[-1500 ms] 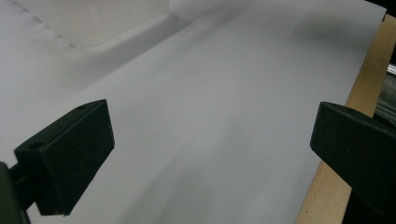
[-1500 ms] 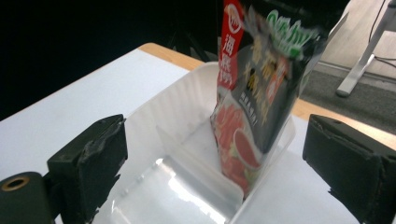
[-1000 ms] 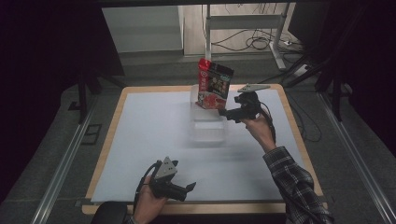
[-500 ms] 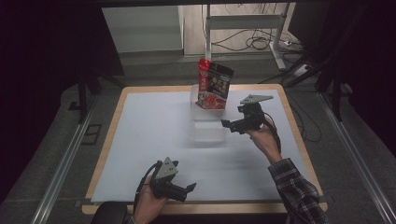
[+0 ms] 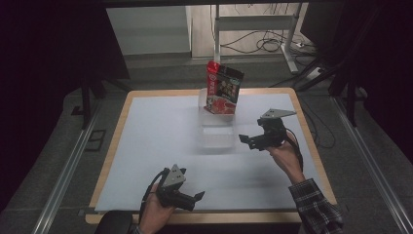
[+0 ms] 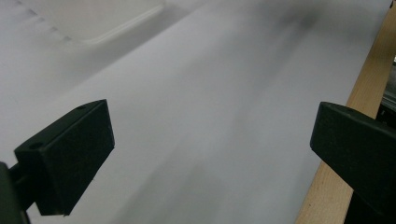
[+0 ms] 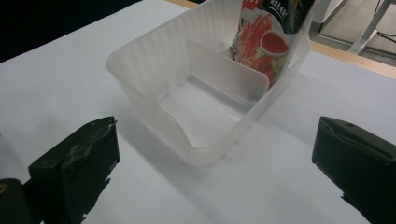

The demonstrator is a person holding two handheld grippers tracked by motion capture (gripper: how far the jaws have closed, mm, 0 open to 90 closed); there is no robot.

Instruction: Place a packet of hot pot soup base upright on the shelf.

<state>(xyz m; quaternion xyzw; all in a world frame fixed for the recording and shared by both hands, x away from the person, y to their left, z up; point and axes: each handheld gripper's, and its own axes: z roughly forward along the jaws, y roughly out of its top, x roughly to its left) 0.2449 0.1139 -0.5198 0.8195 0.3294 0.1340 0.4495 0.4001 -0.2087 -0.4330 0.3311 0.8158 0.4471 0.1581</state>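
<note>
Left gripper [image 5: 195, 197] at 6 o'clock on the white sheet [image 5: 160, 141], near the front wooden edge [image 5: 214, 217]. Jaws spread wide, nothing between them; in the left gripper view only bare sheet lies ahead. Likely parked low here to stay out of the other hand's way.

Right gripper [image 5: 247, 141] at about 3 o'clock, pointing toward the table's middle. Jaws wide apart, empty. In the right gripper view they frame the clear tub [image 7: 201, 100] without touching it. Judged: it stands just off the tub's near end, lined up to reach in or to the bag.

Tub sits at centre to 12 o'clock, long axis running near to far. A divider [image 7: 224, 77] splits it: near compartment empty, far compartment holds the snack bag [image 5: 223, 92], which stands upright and leans slightly against the far wall. Bag rises well above the rim, so its top is free to grip.

Edges and room:
- Sheet from 7 to 11 o'clock is bare; plenty of space to set things down.
- Wooden border [image 5: 114, 146] rings the sheet; the tub's far end is near the 12 o'clock border.
- Tub walls look thin and light; a nudge from a jaw could slide it.
- Beyond the table at 12 to 1 o'clock, a desk frame [image 5: 253, 22] and cables [image 5: 275, 46] on the floor, well apart from the work.
</note>
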